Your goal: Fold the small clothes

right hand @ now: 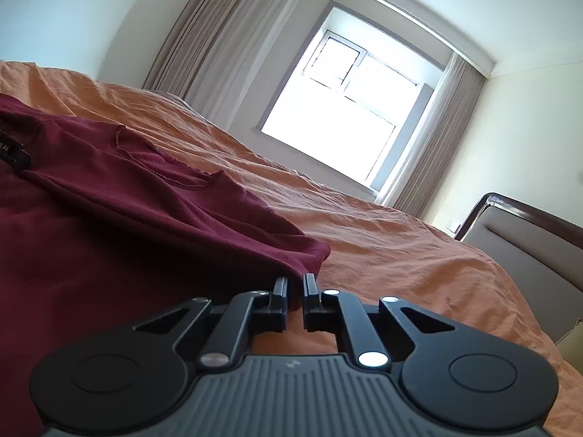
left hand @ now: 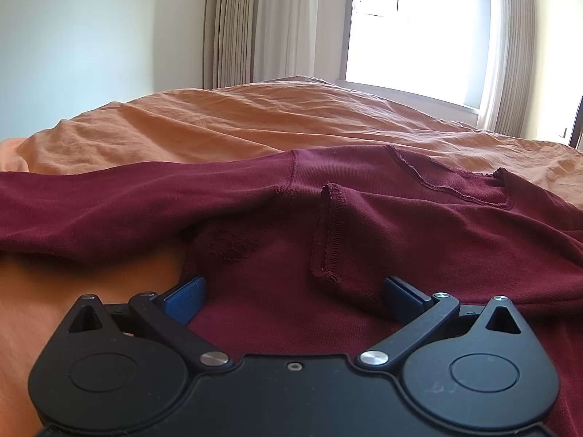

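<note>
Left black two-finger gripper (left hand: 293, 296) low over dark red knit shirt (left hand: 364, 218); blue-padded fingers (left hand: 184, 300) spread wide, fabric between, nothing pinched. Right black gripper (right hand: 294, 291) nearly closed on shirt's corner edge. Shirt spread rumpled on wrinkled orange bedsheet (right hand: 382, 240), exposed seam (left hand: 328, 233) upturned. Bright window (right hand: 339, 120) behind.

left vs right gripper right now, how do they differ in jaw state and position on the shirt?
The left gripper has its jaws spread wide; the right gripper has them nearly together, a narrow gap between. The left sits over the maroon shirt, fabric lying between its blue pads; the right sits at the shirt's edge, whether it pinches cloth is unclear. Both rest low over the orange bedsheet, facing the window.
</note>
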Available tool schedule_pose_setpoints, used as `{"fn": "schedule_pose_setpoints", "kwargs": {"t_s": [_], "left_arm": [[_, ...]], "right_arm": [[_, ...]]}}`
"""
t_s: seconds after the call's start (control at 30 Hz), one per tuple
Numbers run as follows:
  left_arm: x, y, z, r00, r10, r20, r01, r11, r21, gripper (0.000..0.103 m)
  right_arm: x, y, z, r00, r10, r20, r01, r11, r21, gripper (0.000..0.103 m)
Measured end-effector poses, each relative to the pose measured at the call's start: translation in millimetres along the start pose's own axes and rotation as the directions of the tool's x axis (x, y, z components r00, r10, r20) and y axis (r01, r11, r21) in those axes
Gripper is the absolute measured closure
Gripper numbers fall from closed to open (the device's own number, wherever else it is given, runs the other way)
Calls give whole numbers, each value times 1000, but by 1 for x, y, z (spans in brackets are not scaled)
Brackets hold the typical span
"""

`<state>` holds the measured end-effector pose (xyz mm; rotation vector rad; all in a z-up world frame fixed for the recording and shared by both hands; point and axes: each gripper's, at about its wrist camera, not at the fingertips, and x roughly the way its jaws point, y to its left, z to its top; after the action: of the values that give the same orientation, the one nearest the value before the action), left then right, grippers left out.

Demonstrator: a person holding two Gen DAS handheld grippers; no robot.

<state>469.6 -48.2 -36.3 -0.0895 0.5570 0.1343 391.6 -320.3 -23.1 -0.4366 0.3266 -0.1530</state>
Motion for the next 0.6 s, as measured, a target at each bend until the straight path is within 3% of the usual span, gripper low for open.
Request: {"fn": "schedule_pose_setpoints", "kwargs": {"t_s": [0.07,0.17,0.23,0.27,0.37,0.4,0.47,0.6], "left_arm": [[0,0,0,1000,0,0,0,1000,0,0],[0,0,0,1000,3,-1,-3,1000,1,0],[0,-2,0,1000,8,-3,-8,1000,9,0],[0,-2,0,1000,10,-3,-10,1000,12,0],[0,-2,0,1000,8,-1,-8,1000,9,0],[0,-2,0,1000,9,-1,-9,1000,11,0],[0,-3,-1,1000,12,0,-12,1000,15,0],[1,-3,-1,1000,13,-1,-13,1000,16,0]], "right_arm": [[4,-8,-3,999,-14,-33,14,1000,15,103],[11,-24,-5,994,71,-82,-64,994,92,103],[10,-32,-5,991,110,-71,-100,987,127,101],[10,-37,-4,990,127,-63,-117,982,145,95],[17,-49,3,989,144,-28,-137,975,174,46],[23,-54,5,988,156,-20,-149,969,198,39],[40,-66,10,979,205,-13,-193,943,271,38],[87,-91,12,957,289,-29,-243,850,467,30]]}}
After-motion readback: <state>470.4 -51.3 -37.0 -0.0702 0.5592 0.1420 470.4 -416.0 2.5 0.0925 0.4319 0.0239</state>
